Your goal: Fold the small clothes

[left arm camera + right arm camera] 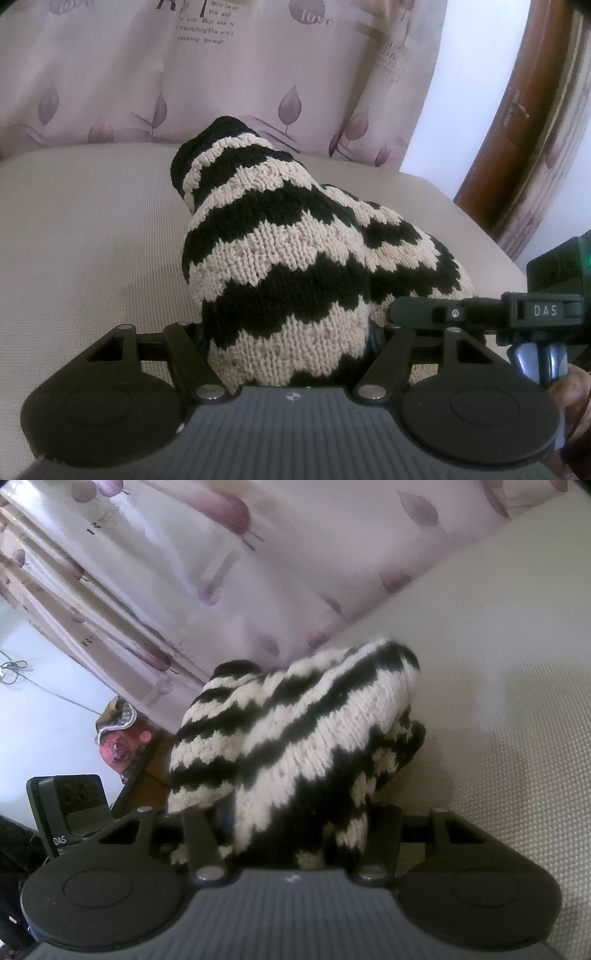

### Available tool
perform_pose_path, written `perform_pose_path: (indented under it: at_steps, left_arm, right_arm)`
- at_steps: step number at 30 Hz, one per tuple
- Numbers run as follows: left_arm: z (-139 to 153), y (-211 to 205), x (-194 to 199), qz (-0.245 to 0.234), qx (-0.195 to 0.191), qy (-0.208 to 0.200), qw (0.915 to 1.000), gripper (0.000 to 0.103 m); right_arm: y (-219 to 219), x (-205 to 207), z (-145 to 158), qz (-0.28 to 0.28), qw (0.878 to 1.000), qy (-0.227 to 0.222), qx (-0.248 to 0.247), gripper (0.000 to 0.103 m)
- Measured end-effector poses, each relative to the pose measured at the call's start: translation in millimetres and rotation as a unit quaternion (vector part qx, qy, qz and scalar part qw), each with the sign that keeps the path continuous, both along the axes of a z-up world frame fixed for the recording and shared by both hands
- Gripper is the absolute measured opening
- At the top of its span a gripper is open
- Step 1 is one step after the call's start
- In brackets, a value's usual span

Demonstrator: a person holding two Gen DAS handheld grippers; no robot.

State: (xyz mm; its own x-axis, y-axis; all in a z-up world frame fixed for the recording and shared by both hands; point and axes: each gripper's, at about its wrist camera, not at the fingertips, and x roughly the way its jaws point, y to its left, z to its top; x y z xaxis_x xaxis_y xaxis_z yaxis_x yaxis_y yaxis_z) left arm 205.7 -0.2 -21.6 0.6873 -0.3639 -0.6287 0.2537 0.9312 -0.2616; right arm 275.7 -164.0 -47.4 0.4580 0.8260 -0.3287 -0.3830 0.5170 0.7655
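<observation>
A small knitted garment with black and cream zigzag stripes (280, 258) lies bunched on a beige cushion (85, 240). It drapes over my left gripper (288, 354), whose fingers are hidden under the knit. In the right wrist view the same garment (295, 746) is heaped over my right gripper (291, 838) and hides its fingertips too. Both grippers appear closed on the knit. The right gripper's body (517, 314) shows at the right edge of the left wrist view, touching the garment. The left gripper's body (70, 805) shows at the left of the right wrist view.
A pale curtain with purple leaf prints (258, 74) hangs behind the cushion. A brown wooden door frame (524, 129) stands at the right. A red and brown object (122, 734) sits beyond the cushion's edge in the right wrist view.
</observation>
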Motion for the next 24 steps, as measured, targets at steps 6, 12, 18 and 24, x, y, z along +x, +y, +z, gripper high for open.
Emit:
perform_pose_path:
  at_steps: [6,12,18,24]
  left_arm:
    - [-4.9,-0.6,4.4,0.001,-0.001,0.003,1.0000,0.068]
    - [-11.3,-1.4,7.2,0.008,0.004,0.006,0.9999,0.071]
    - [-21.8,-0.5,9.9,0.015,0.006,0.011,0.9998,0.073]
    - [-28.9,0.0,7.8,0.019,0.016,0.002,0.9997,0.080]
  right_arm:
    - [-2.1,3.1,-5.3,-0.001,1.000,0.005,-0.004,0.054]
    - [-4.3,3.3,-11.1,-0.004,1.000,0.005,-0.013,0.054]
    - [-7.0,3.4,-20.0,-0.007,0.999,0.001,-0.035,0.054]
    - [-5.8,0.6,-23.5,-0.008,0.997,-0.009,-0.073,0.054]
